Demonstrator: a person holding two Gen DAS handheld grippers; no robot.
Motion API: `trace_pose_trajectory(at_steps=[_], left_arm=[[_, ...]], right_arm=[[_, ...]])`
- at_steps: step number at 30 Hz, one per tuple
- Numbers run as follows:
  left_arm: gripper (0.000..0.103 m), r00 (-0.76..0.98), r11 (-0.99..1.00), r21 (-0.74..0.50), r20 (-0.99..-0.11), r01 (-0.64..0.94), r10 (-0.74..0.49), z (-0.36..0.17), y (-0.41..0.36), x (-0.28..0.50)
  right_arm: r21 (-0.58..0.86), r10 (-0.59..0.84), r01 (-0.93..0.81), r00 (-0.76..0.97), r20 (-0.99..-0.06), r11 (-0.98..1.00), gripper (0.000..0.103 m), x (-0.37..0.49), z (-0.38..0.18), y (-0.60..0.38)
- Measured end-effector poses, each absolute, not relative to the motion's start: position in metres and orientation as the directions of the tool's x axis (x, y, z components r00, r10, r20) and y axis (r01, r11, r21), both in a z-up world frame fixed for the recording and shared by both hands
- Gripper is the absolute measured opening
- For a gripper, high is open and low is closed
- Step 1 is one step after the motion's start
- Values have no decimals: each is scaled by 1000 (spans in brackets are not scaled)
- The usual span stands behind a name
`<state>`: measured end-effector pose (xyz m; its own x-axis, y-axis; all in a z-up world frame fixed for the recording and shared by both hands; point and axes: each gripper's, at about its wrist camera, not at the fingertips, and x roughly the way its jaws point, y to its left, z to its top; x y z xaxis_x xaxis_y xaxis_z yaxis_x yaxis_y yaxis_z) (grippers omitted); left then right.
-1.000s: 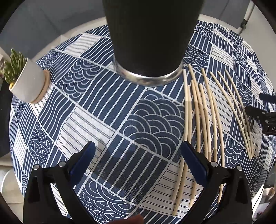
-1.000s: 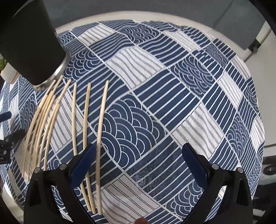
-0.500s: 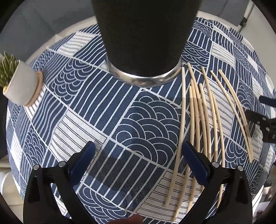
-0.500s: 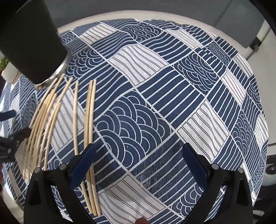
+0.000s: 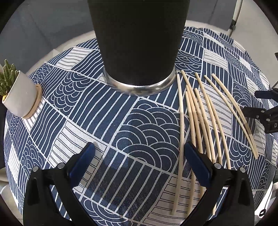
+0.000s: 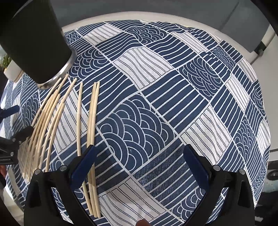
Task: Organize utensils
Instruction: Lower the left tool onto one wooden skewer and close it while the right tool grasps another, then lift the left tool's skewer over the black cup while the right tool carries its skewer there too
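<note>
Several pale wooden chopsticks (image 5: 199, 120) lie side by side on the blue patterned tablecloth (image 5: 142, 128), right of a tall black cup (image 5: 139, 43) with a silver base ring. My left gripper (image 5: 139, 156) is open and empty, low over the cloth in front of the cup, its right finger over the leftmost sticks. My right gripper (image 6: 139, 156) is open and empty; its left finger (image 6: 83, 163) lies over two adjoining chopsticks (image 6: 92, 118). The cup (image 6: 34, 40) stands at the upper left in the right wrist view. Each gripper shows at the other view's edge.
A small white pot with a green plant (image 5: 19, 93) stands on a wooden coaster at the table's left edge. The round table's white rim (image 6: 156, 15) shows beyond the cloth. The floor drops away past it.
The left gripper has shifted left and closer to the cup, so the chopsticks sit further right in its view. In the right wrist view the rightmost chopstick has slid left against its neighbour.
</note>
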<state>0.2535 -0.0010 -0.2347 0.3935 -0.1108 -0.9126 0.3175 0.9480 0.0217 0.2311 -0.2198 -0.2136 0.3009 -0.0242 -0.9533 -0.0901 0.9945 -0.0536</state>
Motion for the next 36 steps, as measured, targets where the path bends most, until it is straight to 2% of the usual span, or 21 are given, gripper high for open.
trace_pose_trajectory(at_steps=[6, 11, 15, 19, 20, 25, 27, 28, 29, 30, 31, 32, 33, 36], left_arm=[[99, 382, 946, 22, -918, 323, -109, -231, 4, 245], [99, 405, 948, 20, -907, 317, -116, -231, 10, 234], [99, 405, 947, 20, -907, 320, -118, -231, 10, 234], [96, 397, 945, 19, -910, 327, -119, -228, 11, 234], [93, 396, 944, 20, -911, 329, -119, -227, 10, 233], [63, 373, 922, 10, -916, 387, -147, -219, 1, 231], [45, 363, 910, 6, -918, 415, -160, -217, -5, 231], [40, 360, 905, 5, -918, 425, -164, -216, -7, 231], [29, 354, 899, -2, -919, 438, -174, -215, -10, 232], [19, 345, 893, -9, -920, 449, -183, -214, -12, 232], [16, 337, 890, -15, -922, 456, -188, -215, -14, 232], [8, 328, 887, -23, -924, 461, -195, -215, -15, 232], [6, 313, 886, -37, -928, 462, -202, -214, -16, 233], [4, 291, 886, -39, -937, 461, -192, -215, -18, 236]], right_arm=[[-91, -48, -102, 361, -931, 991, 95, 224, -204, -204], [-45, -1, -128, 321, -947, 991, 95, 225, -211, -191], [-104, -53, -143, 325, -944, 984, 95, 229, -216, -178], [-3, 20, -81, 279, -960, 997, 97, 233, -222, -201], [-9, 14, -81, 279, -960, 997, 97, 234, -223, -202], [-8, 8, -66, 243, -970, 998, 97, 242, -226, -201], [-8, 6, -59, 231, -973, 998, 96, 246, -227, -200], [-11, 3, -59, 231, -973, 998, 96, 246, -227, -199], [-11, 3, -60, 233, -972, 998, 90, 247, -227, -200], [-10, 6, -65, 241, -971, 998, 71, 246, -224, -199], [-8, 11, -73, 250, -968, 997, 56, 244, -217, -201], [-2, 17, -78, 249, -968, 997, 28, 241, -208, -207], [3, 21, -75, 242, -970, 997, 12, 240, -208, -211], [-3, 18, -80, 255, -967, 997, 5, 237, -208, -216]])
